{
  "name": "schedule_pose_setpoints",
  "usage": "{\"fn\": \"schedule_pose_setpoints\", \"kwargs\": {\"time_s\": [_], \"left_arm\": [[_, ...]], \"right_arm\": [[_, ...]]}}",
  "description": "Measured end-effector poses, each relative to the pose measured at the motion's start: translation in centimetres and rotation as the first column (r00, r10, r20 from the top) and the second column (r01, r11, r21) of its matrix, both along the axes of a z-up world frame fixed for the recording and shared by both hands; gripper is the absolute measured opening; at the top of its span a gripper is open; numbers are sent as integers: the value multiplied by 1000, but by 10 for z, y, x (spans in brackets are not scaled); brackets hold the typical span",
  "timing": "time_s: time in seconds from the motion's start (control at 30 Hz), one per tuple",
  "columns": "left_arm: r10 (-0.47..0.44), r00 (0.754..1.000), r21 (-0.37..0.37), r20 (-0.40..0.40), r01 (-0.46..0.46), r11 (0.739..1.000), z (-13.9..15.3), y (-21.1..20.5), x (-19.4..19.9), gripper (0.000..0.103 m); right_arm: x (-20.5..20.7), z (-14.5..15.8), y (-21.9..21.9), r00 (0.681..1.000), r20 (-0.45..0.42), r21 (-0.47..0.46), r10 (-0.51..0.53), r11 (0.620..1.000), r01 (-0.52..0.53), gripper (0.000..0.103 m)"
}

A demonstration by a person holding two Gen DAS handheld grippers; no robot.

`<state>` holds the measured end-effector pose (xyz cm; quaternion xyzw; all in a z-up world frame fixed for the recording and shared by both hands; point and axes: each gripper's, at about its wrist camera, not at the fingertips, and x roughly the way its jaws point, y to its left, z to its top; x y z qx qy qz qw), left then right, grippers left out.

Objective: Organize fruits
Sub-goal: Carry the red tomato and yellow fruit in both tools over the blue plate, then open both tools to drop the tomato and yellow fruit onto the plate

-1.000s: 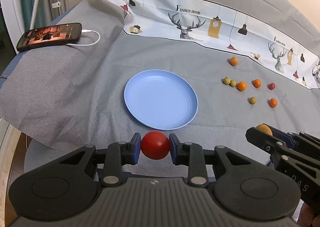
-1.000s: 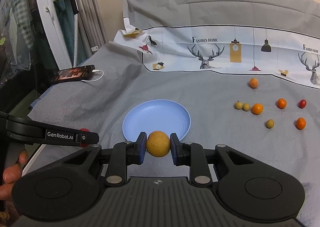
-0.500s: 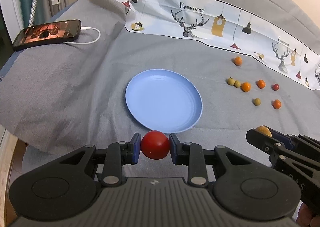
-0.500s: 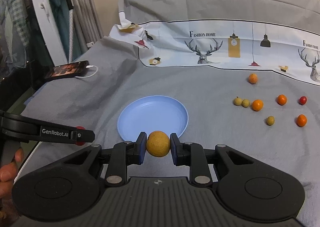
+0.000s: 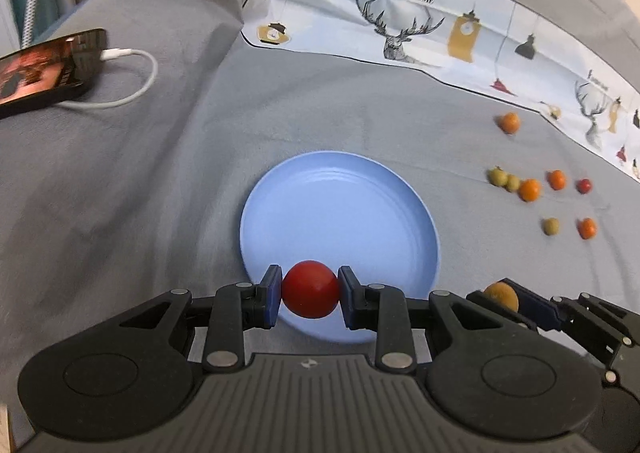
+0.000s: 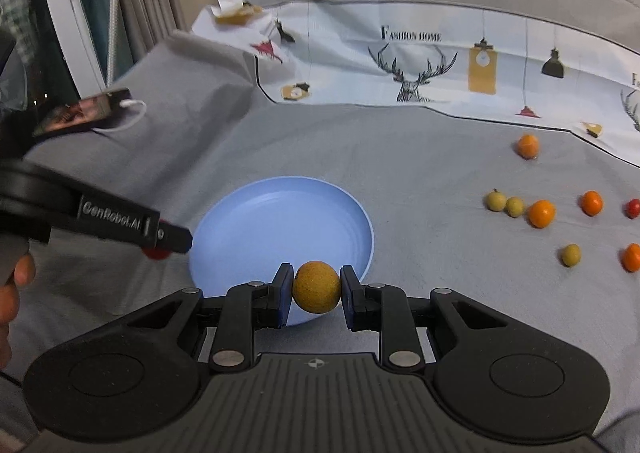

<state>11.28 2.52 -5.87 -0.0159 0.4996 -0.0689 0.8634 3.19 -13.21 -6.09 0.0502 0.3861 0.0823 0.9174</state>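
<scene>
Red fruit [image 5: 309,288] and yellow fruit [image 6: 316,286] each between closed jaws.

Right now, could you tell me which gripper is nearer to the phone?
Left. The left gripper with its red fruit is on the phone's side of the blue plate; the right gripper sits farther right.
</scene>
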Motion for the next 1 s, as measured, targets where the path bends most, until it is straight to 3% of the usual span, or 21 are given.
{"fn": "schedule_pose_setpoints", "kwargs": {"time_s": [0.4, 0.43, 0.47, 0.5, 0.53, 0.57, 0.67, 0.73, 1.0], "left_arm": [[-7, 998, 99, -69, 14, 995, -57, -11, 58, 34], [-12, 998, 106, -67, 19, 994, -58, -11, 61, 42], [-21, 998, 112, -60, 27, 993, -56, -11, 63, 62], [-22, 999, 118, -43, 26, 993, -52, -11, 63, 76], [-15, 1000, 121, -17, 16, 993, -46, -10, 63, 99], [-7, 1000, 116, 24, 4, 993, -38, -7, 59, 103], [-26, 996, 115, 85, 17, 993, -21, -3, 44, 103], [-6, 995, 126, 99, -7, 992, -13, 2, 27, 103], [22, 998, 72, 62, -27, 997, 15, 18, -59, 103]], "right_arm": [[65, -50, 13, 994, -89, -32, 70, 997, -73, 26], [68, -52, 14, 993, -93, -31, 76, 996, -80, 27], [72, -53, 15, 992, -93, -30, 86, 996, -89, 27], [76, -54, 16, 992, -86, -29, 91, 995, -94, 27], [79, -52, 17, 993, -76, -27, 95, 995, -98, 33], [82, -49, 17, 993, -67, -28, 101, 994, -103, 47], [77, -31, 10, 997, -20, -47, 71, 996, -71, 73], [65, -21, 5, 998, -10, -54, 55, 997, -56, 81], [-24, 16, 3, 999, -18, -18, 42, 999, -43, 98]]}}
